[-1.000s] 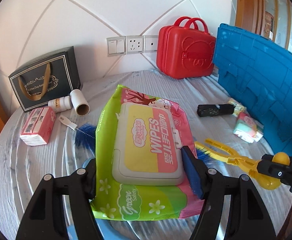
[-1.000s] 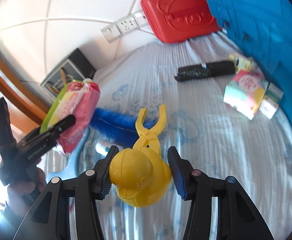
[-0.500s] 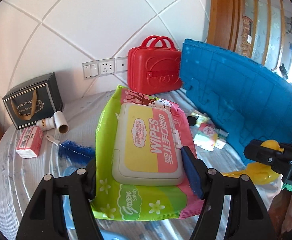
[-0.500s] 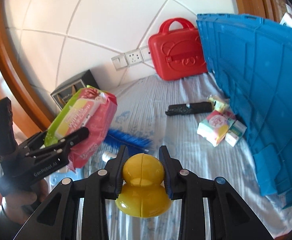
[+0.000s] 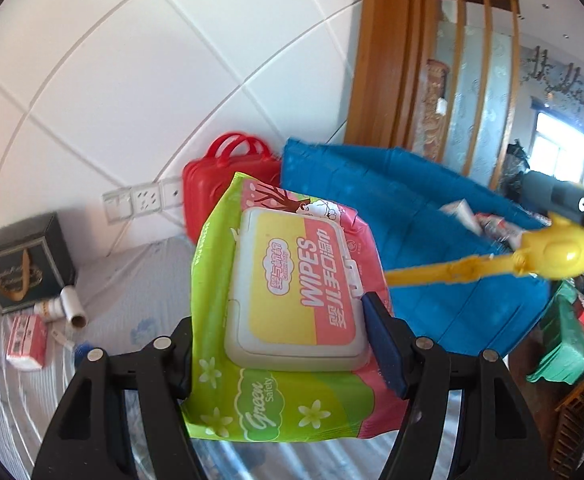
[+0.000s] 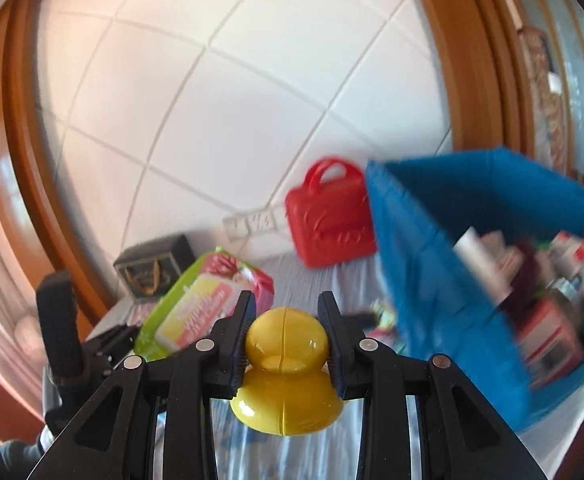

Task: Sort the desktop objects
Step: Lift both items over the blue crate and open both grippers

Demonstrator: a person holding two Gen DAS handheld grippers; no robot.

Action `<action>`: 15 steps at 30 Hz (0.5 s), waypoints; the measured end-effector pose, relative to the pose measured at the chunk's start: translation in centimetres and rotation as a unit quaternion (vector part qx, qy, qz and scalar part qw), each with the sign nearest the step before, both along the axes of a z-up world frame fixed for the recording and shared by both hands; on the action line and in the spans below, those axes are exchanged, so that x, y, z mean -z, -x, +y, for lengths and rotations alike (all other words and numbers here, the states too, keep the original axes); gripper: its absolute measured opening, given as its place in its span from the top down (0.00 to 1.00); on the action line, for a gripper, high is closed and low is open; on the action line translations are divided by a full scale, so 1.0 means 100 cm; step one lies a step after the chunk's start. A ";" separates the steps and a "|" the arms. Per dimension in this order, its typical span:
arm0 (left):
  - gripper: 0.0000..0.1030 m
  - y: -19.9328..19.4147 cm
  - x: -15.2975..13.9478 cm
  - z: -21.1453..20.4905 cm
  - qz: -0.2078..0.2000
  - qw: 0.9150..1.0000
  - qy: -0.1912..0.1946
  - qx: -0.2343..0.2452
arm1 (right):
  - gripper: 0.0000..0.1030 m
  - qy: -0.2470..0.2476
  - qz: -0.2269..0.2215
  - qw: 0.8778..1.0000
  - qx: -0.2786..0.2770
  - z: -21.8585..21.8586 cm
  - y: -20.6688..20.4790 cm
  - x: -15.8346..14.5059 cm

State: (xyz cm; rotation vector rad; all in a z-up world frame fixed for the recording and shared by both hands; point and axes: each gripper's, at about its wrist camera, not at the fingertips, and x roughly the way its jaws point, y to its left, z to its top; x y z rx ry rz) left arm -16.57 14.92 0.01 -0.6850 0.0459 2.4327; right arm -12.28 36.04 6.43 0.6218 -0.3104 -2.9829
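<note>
My left gripper (image 5: 280, 328) is shut on a green and pink wipes pack (image 5: 292, 272), held flat above the table. In the right wrist view that pack (image 6: 200, 312) hangs at lower left. My right gripper (image 6: 286, 320) is shut on the head of a yellow duck-shaped clamp (image 6: 286, 396), and both pads press on it. From the left wrist view the duck clamp (image 5: 551, 252) hangs at the right, its long handles pointing left in front of the blue bin (image 5: 411, 208). The open blue bin (image 6: 431, 240) stands just right of the duck, with several items inside.
A red carry case (image 5: 228, 196) stands against the tiled wall beside the bin. At far left are a black gift bag (image 5: 20, 260), white bottles (image 5: 68, 304) and a pink tissue pack (image 5: 26, 340). A green crate (image 5: 563, 340) sits low at the right.
Both grippers have risen off the table and swung right toward the blue bin, whose inside now shows. The right jaws closed from loosely around the duck to tight on its head.
</note>
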 end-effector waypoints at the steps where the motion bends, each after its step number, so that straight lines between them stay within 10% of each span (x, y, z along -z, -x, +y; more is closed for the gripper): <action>1: 0.34 0.001 -0.009 0.007 0.004 1.000 -0.005 0.008 | 0.69 -0.004 0.013 1.000 0.010 0.007 -0.006 -0.012; 15: 0.34 0.018 -0.089 0.180 0.046 0.992 -0.021 0.111 | 0.69 -0.042 0.090 0.979 0.177 0.143 -0.025 -0.085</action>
